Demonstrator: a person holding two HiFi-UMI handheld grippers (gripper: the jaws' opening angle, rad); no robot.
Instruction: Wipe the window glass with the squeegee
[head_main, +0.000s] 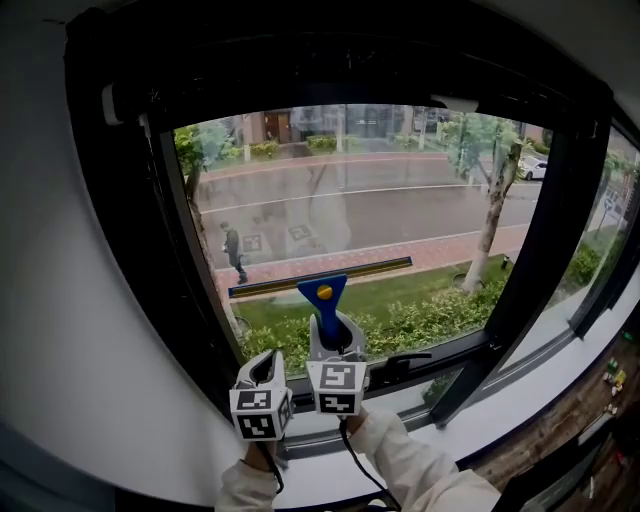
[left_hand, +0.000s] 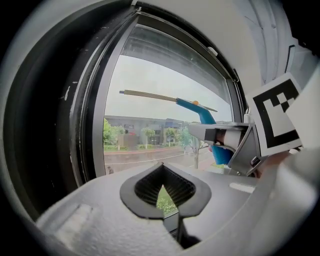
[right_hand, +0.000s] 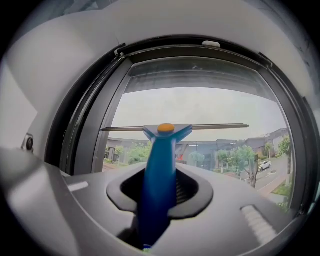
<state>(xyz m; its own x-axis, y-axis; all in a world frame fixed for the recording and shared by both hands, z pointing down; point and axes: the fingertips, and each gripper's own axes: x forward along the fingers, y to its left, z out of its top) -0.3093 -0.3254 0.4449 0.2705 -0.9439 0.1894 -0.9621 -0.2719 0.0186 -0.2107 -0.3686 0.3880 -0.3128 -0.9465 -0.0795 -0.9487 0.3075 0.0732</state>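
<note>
Upright, T-shaped blue squeegee (head_main: 324, 293) in ribbed right hand-held gripper (head_main: 336, 338).

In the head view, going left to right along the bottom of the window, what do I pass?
White wall → left gripper → right gripper, holding the squeegee → black window handle → slanted black frame bar.

One squeegee (head_main: 322, 283), at 12 o'clock from the grippers. Two grippers: left gripper (head_main: 266, 366) at 7 o'clock, right gripper (head_main: 335, 328) at 6 o'clock. Two marker cubes (head_main: 261, 412). One window handle (head_main: 405, 360). Outside, one pedestrian (head_main: 233, 250) at 9 o'clock, one white car (head_main: 533, 168) at 2 o'clock.
</note>
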